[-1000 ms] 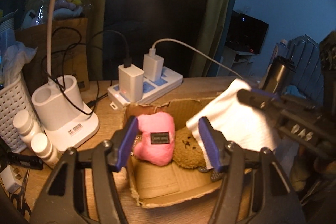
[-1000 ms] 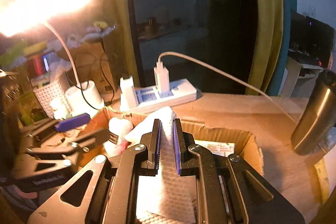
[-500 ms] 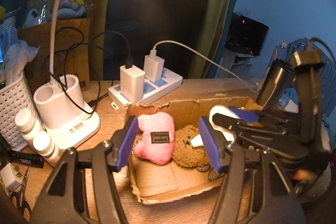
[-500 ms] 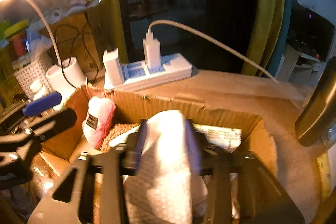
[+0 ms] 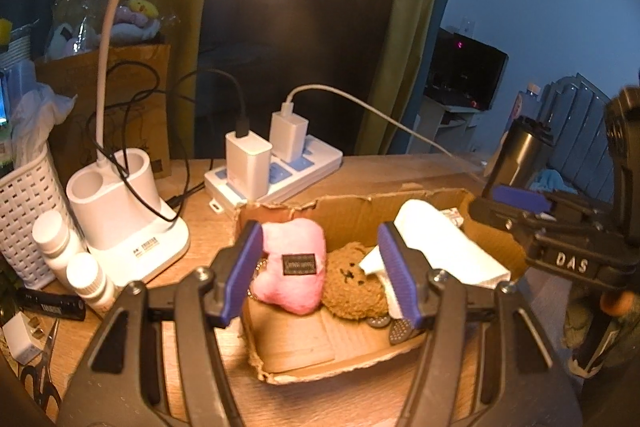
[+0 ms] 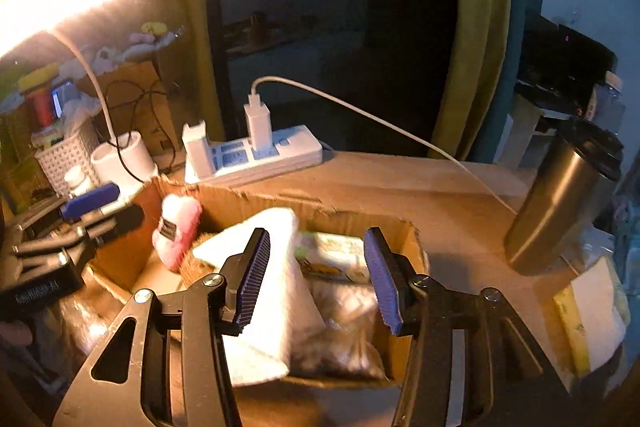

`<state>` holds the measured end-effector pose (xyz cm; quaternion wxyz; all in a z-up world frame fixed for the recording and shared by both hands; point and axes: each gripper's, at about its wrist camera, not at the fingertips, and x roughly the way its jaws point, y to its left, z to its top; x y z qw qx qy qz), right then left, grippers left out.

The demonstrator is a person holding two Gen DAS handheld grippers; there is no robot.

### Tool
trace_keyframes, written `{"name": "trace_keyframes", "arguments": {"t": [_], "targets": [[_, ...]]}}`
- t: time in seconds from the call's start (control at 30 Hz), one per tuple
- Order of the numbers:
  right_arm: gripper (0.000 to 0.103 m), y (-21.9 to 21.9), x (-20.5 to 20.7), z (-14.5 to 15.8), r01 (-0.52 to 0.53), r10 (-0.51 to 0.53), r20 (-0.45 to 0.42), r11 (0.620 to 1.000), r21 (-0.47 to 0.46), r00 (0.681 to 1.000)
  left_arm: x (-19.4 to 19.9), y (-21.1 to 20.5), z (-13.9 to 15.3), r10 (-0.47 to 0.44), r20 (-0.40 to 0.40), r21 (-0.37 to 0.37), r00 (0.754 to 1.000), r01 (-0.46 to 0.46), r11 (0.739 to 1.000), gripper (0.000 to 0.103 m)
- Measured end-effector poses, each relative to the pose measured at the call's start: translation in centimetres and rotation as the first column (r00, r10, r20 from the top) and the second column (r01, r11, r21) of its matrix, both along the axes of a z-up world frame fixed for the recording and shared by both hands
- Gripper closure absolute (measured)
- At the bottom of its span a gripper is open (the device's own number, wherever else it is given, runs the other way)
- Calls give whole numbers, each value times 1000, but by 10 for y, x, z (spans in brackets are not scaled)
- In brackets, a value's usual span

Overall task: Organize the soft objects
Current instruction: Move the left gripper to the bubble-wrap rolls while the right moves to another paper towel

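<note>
box: a torn cardboard box (image 5: 360, 211) sits on the wooden surface (image 5: 384, 167), in front of a power strip (image 5: 280, 171).
contents: pink plush (image 5: 294, 269), brown bear (image 5: 354, 283) and white cloth (image 5: 444, 247) lie inside the box.
left gripper (image 5: 320, 275): fingers apart, holding nothing, at the box's near edge.
right gripper (image 6: 316, 277): fingers apart over the cloth (image 6: 276, 291).

Cardboard box (image 5: 352, 211): raw brown, matt, torn fuzzy rims. Pink plush (image 5: 294, 267): fluffy cloth with a dark sewn label. Brown bear (image 5: 354, 283): nubby, curly fleece. White cloth (image 5: 444, 247): soft, matt, folded. My left gripper (image 5: 320, 275) and right gripper (image 6: 316, 275): black matt plastic, blue ribbed pads, 2 fingers each. Tumbler (image 6: 560, 211): brushed metal with a dull sheen. Tabletop (image 5: 376, 167): smooth wood. Power strip (image 5: 276, 171): glossy white plastic.
</note>
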<state>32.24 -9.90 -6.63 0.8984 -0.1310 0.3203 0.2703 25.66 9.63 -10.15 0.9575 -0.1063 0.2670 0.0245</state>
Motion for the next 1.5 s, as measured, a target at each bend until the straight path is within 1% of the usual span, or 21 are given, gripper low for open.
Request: {"name": "trace_keyframes", "arguments": {"t": [0.1,0.33,0.43,0.5,0.7,1.0,1.27,1.5], "targets": [[51,-6,-4,-2,18,-18,-2,1000,2,1000,-2,-2,1,-6,3,2,1000,6,1000,41],[51,-15,-23,12,20,-21,25,999,36,999,-8,-13,9,-33,22,24,999,33,999,41],[50,-18,-33,18,14,-15,37,999,47,999,-15,-18,15,-39,35,31,999,38,999,30],[50,-19,-39,21,8,-11,44,999,51,999,-23,-21,19,-41,45,26,998,40,999,30],[47,-23,-60,31,-9,4,64,998,67,998,-42,-32,22,-51,38,40,998,49,998,30],[44,-36,-89,42,-15,7,92,996,84,996,-67,-35,32,-40,53,41,998,38,998,30],[43,-58,-111,40,7,-16,92,996,88,996,-86,-46,36,-48,58,47,997,45,998,30],[43,-75,-128,35,8,-15,89,997,82,996,-101,-56,35,-61,52,56,997,58,997,30]]}}
